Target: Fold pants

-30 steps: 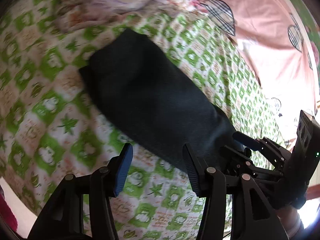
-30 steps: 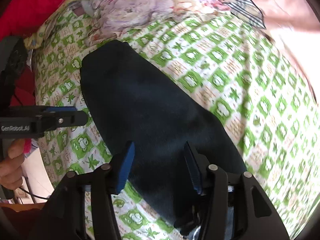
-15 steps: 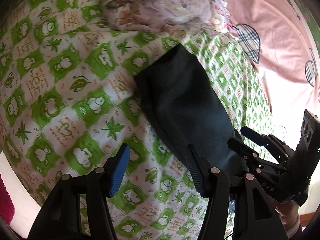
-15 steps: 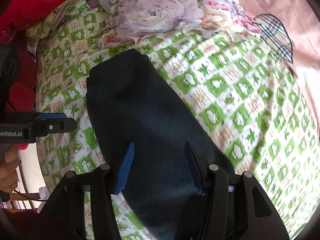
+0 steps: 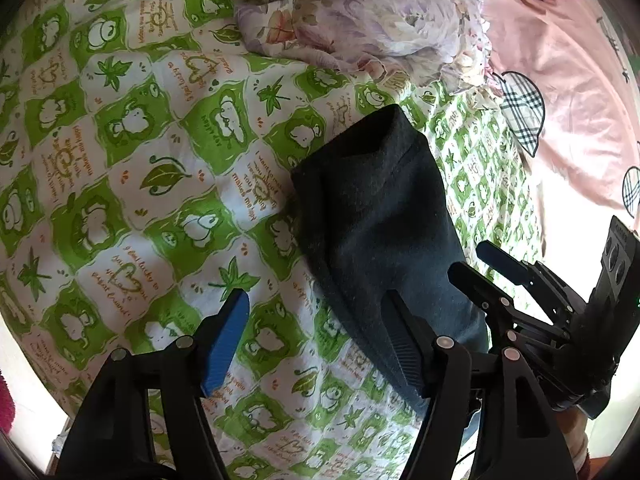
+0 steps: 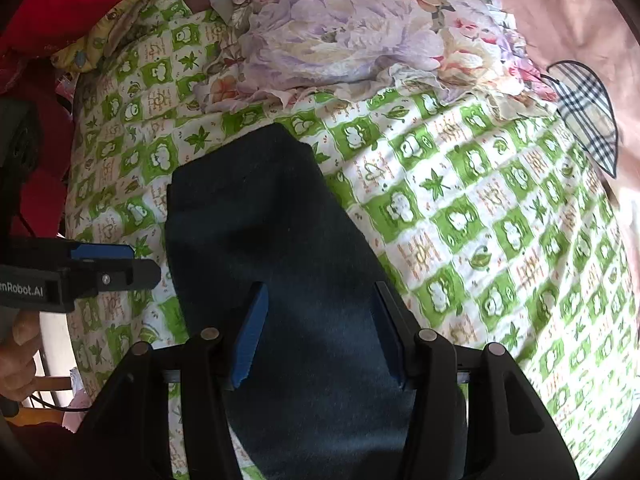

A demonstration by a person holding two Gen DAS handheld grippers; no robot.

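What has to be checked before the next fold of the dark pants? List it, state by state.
1. Left gripper open, nothing between its fingers: ok.
2. Right gripper open, above the pants: ok.
3. Pants lie as a long flat strip on the green checked sheet: ok.
4. Far end of the pants lies smooth: not ok, there is a small raised fold at that end in the left wrist view.
5. Floral blanket is apart from the far end of the pants: ok.
6. Near end of the pants, under both grippers: cannot tell, the grippers hide it.
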